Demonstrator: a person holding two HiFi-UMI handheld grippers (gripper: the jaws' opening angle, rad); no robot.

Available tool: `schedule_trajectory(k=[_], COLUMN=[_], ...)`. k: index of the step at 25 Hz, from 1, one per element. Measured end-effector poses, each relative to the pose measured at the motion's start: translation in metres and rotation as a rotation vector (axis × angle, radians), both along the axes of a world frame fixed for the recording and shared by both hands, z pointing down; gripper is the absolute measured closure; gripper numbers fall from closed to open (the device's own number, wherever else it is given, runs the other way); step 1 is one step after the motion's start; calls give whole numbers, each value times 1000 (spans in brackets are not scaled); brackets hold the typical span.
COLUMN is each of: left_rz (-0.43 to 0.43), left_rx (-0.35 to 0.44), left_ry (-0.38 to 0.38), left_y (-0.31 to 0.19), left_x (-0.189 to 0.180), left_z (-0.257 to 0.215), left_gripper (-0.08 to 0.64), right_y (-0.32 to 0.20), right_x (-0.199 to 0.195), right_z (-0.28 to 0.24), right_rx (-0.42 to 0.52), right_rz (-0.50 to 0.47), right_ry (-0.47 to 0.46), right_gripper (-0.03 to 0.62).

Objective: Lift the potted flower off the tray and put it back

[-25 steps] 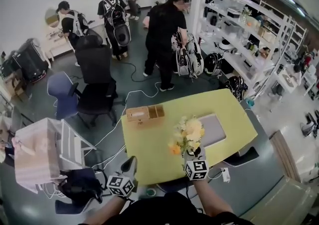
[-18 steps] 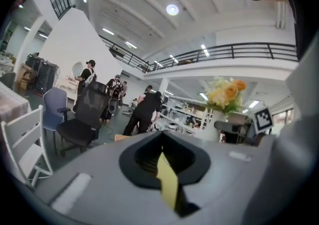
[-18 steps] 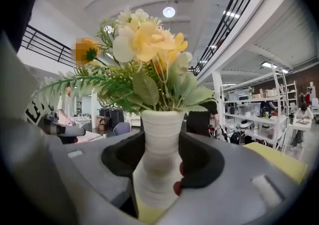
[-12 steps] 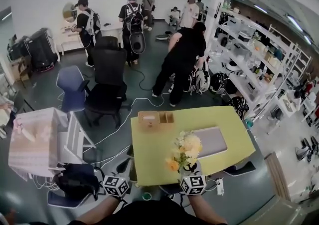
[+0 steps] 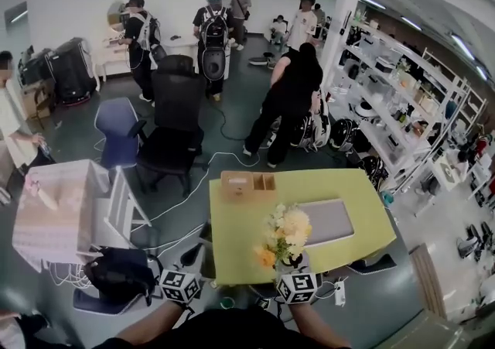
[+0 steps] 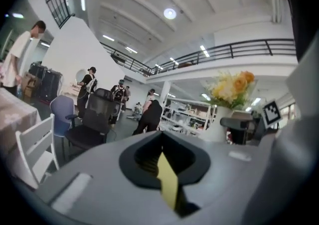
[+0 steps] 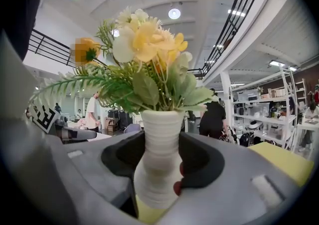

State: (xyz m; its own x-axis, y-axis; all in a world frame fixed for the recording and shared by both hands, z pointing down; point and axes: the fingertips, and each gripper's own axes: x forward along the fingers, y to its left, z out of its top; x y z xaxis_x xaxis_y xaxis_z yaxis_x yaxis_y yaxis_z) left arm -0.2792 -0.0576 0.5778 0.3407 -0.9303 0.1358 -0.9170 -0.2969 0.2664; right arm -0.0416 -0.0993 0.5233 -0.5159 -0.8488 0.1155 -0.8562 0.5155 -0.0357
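left gripper [image 6: 167, 179]: jaws together, empty | right gripper [image 7: 160, 171]: clamped on potted flower [image 7: 152, 114]

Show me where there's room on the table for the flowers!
The grey tray is bare. So is the yellow table between the wooden box and the near edge. Crowded only around the flower pot in the right claw.

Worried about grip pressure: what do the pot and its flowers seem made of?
The pot looks like matte white ceramic, ribbed, no shine; could be plastic. The flowers: likely artificial fabric or plastic, with uniform, stiff-looking petals and leaves.
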Motion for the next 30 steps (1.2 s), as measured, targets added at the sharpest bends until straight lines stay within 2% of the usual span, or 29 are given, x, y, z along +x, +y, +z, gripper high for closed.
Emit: schedule_trajectory(k=[2, 11, 21, 30], left_rz=[2, -11, -18, -13], left_rx=[5, 3, -6, -20], left_ry=[26, 49, 51, 60], left_y=[2, 9, 12, 2], left_x=[1, 1, 5, 30], left_z=[0, 3, 5, 11], left_gripper=[554, 552, 553, 553], right_y=[2, 8, 9, -6], right_x=[-1, -1, 5, 31], right_z=[1, 2, 4, 14], right_rx=[0, 0, -5, -18], right_rz=[-3, -13, -14, 2], right_ry=[3, 7, -5, 0], right_gripper=[377, 377, 377, 377])
